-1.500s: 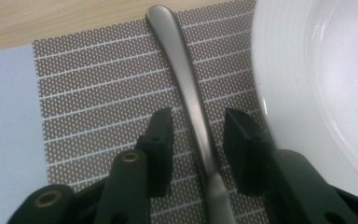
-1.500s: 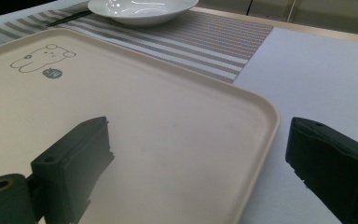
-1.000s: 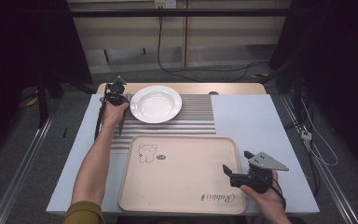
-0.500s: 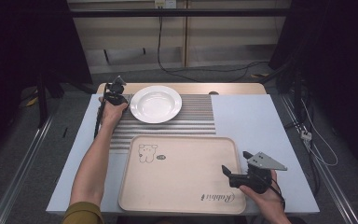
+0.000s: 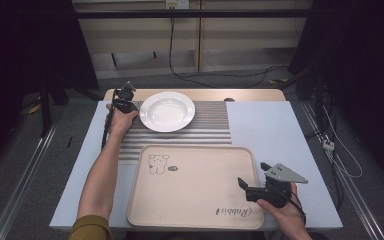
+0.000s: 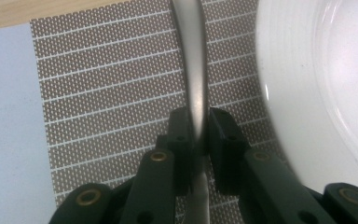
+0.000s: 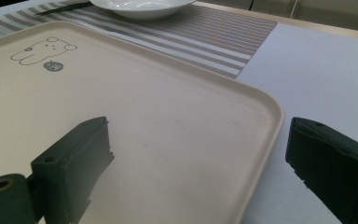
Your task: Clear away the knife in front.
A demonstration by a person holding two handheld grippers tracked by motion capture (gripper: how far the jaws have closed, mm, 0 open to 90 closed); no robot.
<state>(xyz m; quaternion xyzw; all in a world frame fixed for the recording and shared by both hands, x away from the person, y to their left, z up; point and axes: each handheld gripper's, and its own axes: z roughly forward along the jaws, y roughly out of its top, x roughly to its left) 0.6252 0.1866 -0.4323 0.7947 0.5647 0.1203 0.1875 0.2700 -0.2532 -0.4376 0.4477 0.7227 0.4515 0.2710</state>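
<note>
Right now your left hand-held gripper [image 6: 198,140] is clamped on a metal utensil handle [image 6: 195,70] lying on the striped mat [image 6: 107,93], just beside the white plate [image 5: 167,111]. Right hand-held gripper [image 7: 200,172] gapes wide over the tray's [image 7: 168,140] near-right corner. Next, prob.: lift utensil w/o nudging plate.

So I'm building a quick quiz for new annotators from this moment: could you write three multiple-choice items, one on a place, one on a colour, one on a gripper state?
1. Where is the round white ceramic plate?
A. on the striped brown woven placemat
B. on the tray
C. on the floor

2. What colour is the rectangular plastic tray with a bear drawing?
A. blue
B. beige
C. black

3. What is the left gripper doing?
A. hanging open
B. gripping the plate
C. clamping a slim grey metal utensil handle

Answers: 1 A, the plate sits on the mat beyond the tray; 2 B, its surface is beige; 3 C, both jaws press the handle.
</note>
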